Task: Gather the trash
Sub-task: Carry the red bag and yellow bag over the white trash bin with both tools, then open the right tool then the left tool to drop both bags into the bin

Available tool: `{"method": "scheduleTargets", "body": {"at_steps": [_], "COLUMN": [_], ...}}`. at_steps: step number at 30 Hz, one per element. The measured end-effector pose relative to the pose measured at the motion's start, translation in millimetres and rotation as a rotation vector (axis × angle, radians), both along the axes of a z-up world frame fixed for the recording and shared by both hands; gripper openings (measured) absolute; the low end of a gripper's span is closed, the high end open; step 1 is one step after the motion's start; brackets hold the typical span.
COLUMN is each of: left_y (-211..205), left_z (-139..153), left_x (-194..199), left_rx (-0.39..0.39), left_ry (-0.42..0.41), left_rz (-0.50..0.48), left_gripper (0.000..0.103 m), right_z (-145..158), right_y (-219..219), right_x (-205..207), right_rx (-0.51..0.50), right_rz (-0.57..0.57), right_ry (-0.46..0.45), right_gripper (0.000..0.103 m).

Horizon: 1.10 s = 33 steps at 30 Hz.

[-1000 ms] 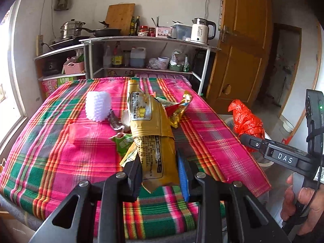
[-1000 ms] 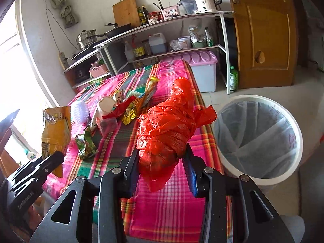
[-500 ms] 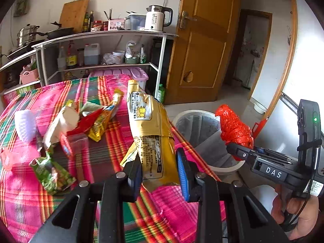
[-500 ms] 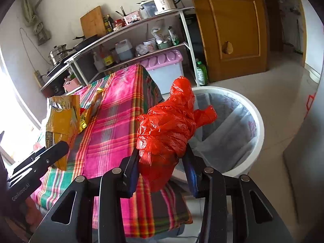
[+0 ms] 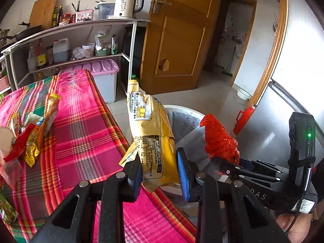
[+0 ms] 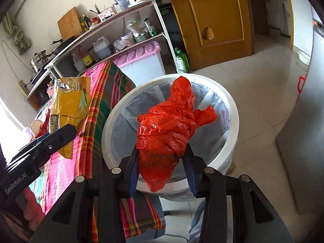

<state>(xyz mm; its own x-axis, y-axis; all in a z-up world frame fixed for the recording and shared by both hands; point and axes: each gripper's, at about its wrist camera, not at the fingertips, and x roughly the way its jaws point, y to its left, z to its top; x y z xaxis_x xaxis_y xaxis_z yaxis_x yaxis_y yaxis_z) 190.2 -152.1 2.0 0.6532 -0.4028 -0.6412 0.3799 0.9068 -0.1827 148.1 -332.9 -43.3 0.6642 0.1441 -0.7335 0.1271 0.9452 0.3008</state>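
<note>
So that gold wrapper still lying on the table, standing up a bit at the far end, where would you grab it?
On the gold wrapper, I'd pinch the raised far end. It lifts off the plaid tablecloth, so jaws coming from above could likely close across its narrow width. Its near end is tangled with a red wrapper, so that end looks harder to reach.

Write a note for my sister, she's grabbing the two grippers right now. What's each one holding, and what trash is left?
Left gripper: shut on the yellow snack bag, at the table edge beside the bin.
Right gripper: shut on the crumpled red plastic bag, hanging over the white lined bin.
Done: both pieces lifted off the table; neither dropped yet.
Left: release both into the bin, then fetch the wrappers lying on the plaid tablecloth.
</note>
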Motion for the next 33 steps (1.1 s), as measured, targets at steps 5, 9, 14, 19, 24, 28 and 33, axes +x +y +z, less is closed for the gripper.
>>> {"method": "scheduleTargets", "body": {"at_steps": [5,9,14,19,24,28,33], "left_y": [-14.2,-18.8,-22.1,-20.3,-17.0,-12.3,-2.3], "left_z": [-7.4,-9.9,-11.7,-8.8,-3.5,1.2,6.3], "left_x": [9.3,14.1,14.9,12.2,5.8,1.8,-4.3], "left_rx": [0.005,-0.016,-0.025,-0.033,-0.041,-0.05,-0.061], "left_ry": [0.02,0.036,0.042,0.031,0.014,0.005,-0.007], "left_rz": [-0.025,-0.038,-0.043,-0.046,-0.044,-0.034,-0.018], "left_gripper": [0.036,0.045,0.051,0.059,0.062,0.063,0.063], "right_z": [-7.5,-5.5,-1.9,7.2,16.2,22.7,28.9], "right_y": [-10.8,-14.3,-15.8,-16.3,-15.5,-14.3,-8.9], "right_x": [2.0,1.2,0.1,-5.4,-13.7,-19.9,-26.1], "right_rx": [-0.002,-0.018,-0.015,-0.026,-0.034,-0.041,-0.045], "right_rz": [-0.009,-0.019,-0.026,-0.028,-0.038,-0.04,-0.035], "right_ry": [0.018,-0.004,-0.022,-0.051,-0.07,-0.085,-0.097], "right_gripper": [0.043,0.052,0.052,0.052,0.052,0.052,0.052]}}
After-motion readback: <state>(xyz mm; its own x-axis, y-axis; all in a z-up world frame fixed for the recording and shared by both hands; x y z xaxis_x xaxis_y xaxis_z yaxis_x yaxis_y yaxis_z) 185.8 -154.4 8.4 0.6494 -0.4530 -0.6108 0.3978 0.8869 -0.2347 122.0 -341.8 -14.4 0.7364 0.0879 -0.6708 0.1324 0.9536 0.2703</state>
